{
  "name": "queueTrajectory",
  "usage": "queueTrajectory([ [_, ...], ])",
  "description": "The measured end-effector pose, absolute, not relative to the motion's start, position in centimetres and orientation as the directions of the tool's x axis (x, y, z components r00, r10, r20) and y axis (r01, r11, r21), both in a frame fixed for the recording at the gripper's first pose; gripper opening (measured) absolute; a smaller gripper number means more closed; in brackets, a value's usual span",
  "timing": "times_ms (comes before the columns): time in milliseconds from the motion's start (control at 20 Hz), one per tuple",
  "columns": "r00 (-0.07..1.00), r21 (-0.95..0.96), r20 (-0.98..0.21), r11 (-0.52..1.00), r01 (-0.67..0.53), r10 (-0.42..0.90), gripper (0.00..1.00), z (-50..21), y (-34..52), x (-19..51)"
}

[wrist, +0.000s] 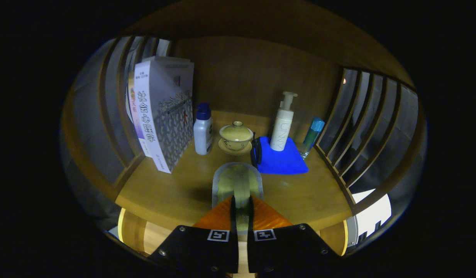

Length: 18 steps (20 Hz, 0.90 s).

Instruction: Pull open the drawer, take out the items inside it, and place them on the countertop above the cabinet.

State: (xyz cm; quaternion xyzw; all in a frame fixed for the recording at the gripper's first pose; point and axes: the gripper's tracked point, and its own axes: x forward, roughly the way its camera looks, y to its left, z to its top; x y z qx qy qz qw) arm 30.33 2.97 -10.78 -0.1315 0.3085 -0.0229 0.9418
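1. The tongs (241, 204) are closed on one flat, thin object with a grey rim and a rounded far end, a pouch or packet (238, 181) by the look of it. Both fingers press on its near end, and the rest sticks forward over the wooden surface (176, 193).
2. The packet hangs just above or at the front of the surface; I cannot tell whether it touches the wood.
3. Beyond the packet, in a rough row, stand one white bottle with a blue cap (202, 129), one lidded tea bowl on a saucer (236, 138), one white pump bottle (283, 123), and one slim blue-capped bottle (312, 136).
4. The pump bottle stands on one folded blue cloth (280, 160), which lies just right of the tea bowl. The slim bottle stands just beside the cloth's far right corner.
5. At the left, at least two books (162, 112) stand upright, leaning against the slatted side (110, 108).
6. A second slatted side (369, 127) closes off the right.
7. A plain wooden back panel (249, 73) stands behind everything.
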Motion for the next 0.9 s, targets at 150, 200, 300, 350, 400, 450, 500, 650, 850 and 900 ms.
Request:
queueTrajectory([
  [150,0.810,-0.261,-0.573,0.965,-0.037,-0.124,0.12,-11.4,2.6,32.3],
  [200,0.809,-0.247,-0.576,0.969,-0.033,-0.119,0.13,-11.3,2.5,32.7],
  [300,0.803,-0.223,-0.586,0.975,-0.025,-0.113,0.16,-11.6,2.2,33.2],
  [350,0.803,-0.216,-0.587,0.976,-0.029,-0.106,0.18,-11.7,2.1,33.5],
  [400,0.804,-0.215,-0.586,0.976,-0.031,-0.103,0.19,-11.9,2.1,33.8],
  [450,0.805,-0.215,-0.585,0.976,-0.034,-0.100,0.21,-12.0,2.0,34.0],
  [500,0.804,-0.224,-0.587,0.974,-0.041,-0.101,0.22,-12.2,2.0,34.0],
  [650,0.801,-0.245,-0.591,0.968,-0.064,-0.096,0.26,-12.8,2.0,33.6],
  [850,0.847,-0.245,-0.522,0.969,-0.037,-0.100,0.82,-10.9,2.4,32.5],
  [900,0.857,-0.246,-0.507,0.968,-0.037,-0.096,0.96,-10.4,2.5,31.7],
])
